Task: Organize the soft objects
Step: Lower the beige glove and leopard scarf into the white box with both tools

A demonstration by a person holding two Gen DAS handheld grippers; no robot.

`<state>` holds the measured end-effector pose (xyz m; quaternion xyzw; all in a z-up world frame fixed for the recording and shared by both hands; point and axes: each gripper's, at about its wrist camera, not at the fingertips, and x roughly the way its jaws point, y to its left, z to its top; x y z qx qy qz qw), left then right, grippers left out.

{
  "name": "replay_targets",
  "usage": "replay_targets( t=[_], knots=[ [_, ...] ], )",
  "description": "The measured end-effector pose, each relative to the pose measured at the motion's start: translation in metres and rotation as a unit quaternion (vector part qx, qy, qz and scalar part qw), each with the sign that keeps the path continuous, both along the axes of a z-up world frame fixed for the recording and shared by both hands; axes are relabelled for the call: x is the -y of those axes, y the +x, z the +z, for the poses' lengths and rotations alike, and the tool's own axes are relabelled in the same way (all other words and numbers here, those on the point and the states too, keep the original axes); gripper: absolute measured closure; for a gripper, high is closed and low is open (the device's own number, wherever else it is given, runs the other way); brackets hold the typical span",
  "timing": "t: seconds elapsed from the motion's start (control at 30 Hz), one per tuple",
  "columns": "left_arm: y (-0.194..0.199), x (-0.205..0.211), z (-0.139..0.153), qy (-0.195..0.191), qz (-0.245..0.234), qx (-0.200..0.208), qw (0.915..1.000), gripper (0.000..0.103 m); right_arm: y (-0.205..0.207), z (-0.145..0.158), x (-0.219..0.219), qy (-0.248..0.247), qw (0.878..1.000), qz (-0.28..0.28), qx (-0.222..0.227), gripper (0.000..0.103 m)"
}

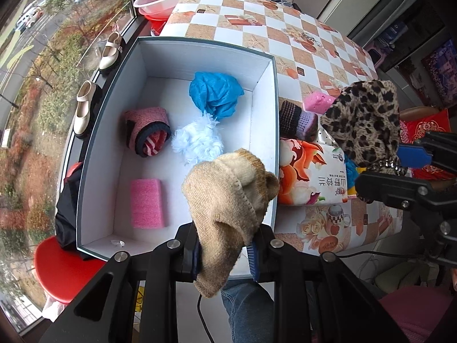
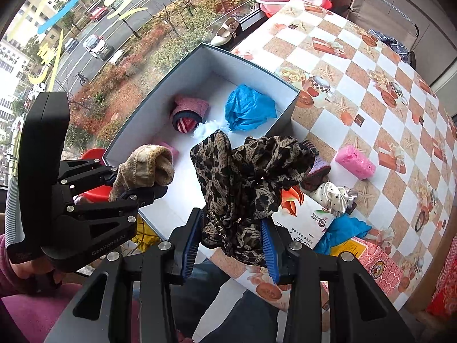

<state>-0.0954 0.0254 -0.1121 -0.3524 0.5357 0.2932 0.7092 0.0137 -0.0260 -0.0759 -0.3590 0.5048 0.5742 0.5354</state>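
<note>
Already the box [image 1: 265,91] at the desk's [image 1: 285,37] window-side edge holds a blue cloth [image 1: 214,94], a rolled pink sock [image 1: 147,130], white fluff [image 1: 197,141] and a pink sponge [image 1: 147,203], while another sponge [image 2: 355,162], a dotted cloth [image 2: 334,195], a knitted piece [image 1: 297,118] and a blue rag [image 2: 342,230] wait on the desk beside a tissue pack [image 1: 314,177]. Both hands point steeply downward. The left gripper [image 1: 225,253] has its jaws clamped on a tan sock [image 1: 228,197] above the box's near edge, and the right gripper [image 2: 232,245] has its jaws clamped on a leopard-print scarf [image 2: 251,177] just beside the box, so roughly half seems left.
</note>
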Motion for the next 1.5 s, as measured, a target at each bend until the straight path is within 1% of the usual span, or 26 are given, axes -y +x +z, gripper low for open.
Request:
replay_targets(
  t=[0.7,1.5],
  knots=[
    [-0.009,-0.014,-0.002,0.003,0.028,-0.001,0.9996,0.075,-0.010,0.001,-0.022,-0.003,1.000,0.030,0.005,0.062],
    [-0.007,-0.026,-0.011,-0.005,0.043,-0.012,0.9990,0.075,-0.002,-0.002,-0.038,-0.005,1.000,0.030,0.005,0.062]
  ],
)
